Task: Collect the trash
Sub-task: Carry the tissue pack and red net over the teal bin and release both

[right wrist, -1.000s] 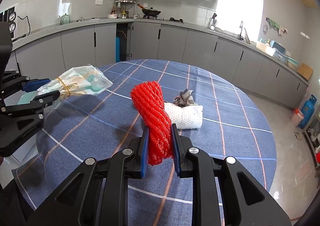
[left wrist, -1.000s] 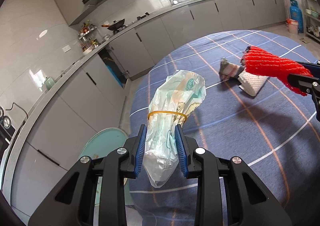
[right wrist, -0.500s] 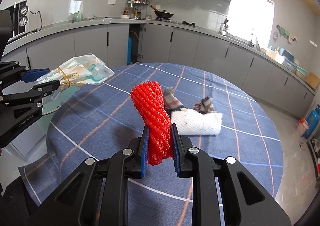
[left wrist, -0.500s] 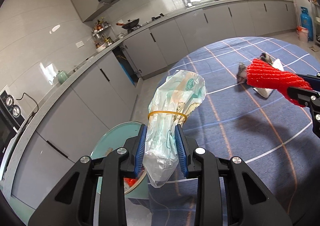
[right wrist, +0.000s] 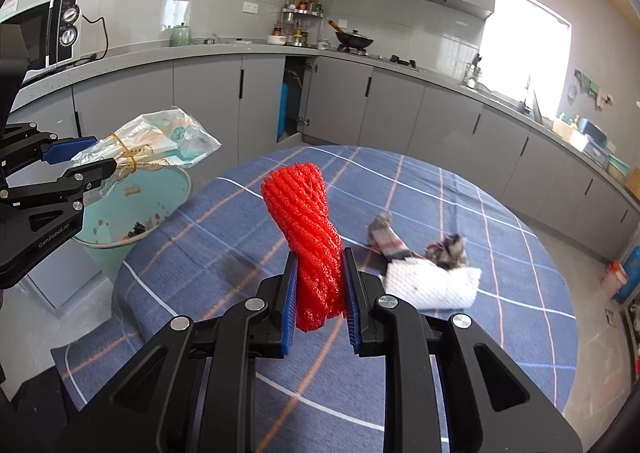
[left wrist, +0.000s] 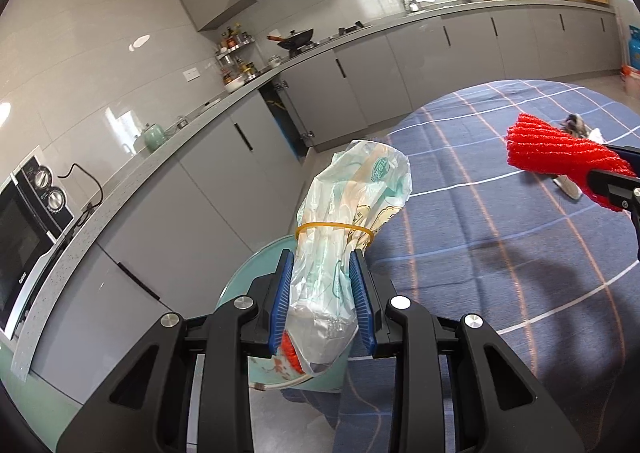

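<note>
My left gripper (left wrist: 322,293) is shut on a clear plastic bag (left wrist: 352,205) bound with a yellow rubber band, held above the pale green trash bin (left wrist: 248,285) beside the table. In the right wrist view the same plastic bag (right wrist: 160,141) hangs over the trash bin (right wrist: 160,197), which holds some scraps. My right gripper (right wrist: 320,293) is shut on a red foam net (right wrist: 306,221), above the blue checked tablecloth (right wrist: 440,353). The red foam net (left wrist: 560,149) also shows at the right of the left wrist view.
A white foam net (right wrist: 432,285) and a crumpled grey wrapper (right wrist: 444,245) lie on the round table at the right. Grey kitchen cabinets (right wrist: 208,101) line the walls behind. A microwave (left wrist: 20,237) stands on the counter at the left.
Both grippers have swung left with their loads. The bag now hangs over the bin instead of over the table, and the bin has come into view under it.
</note>
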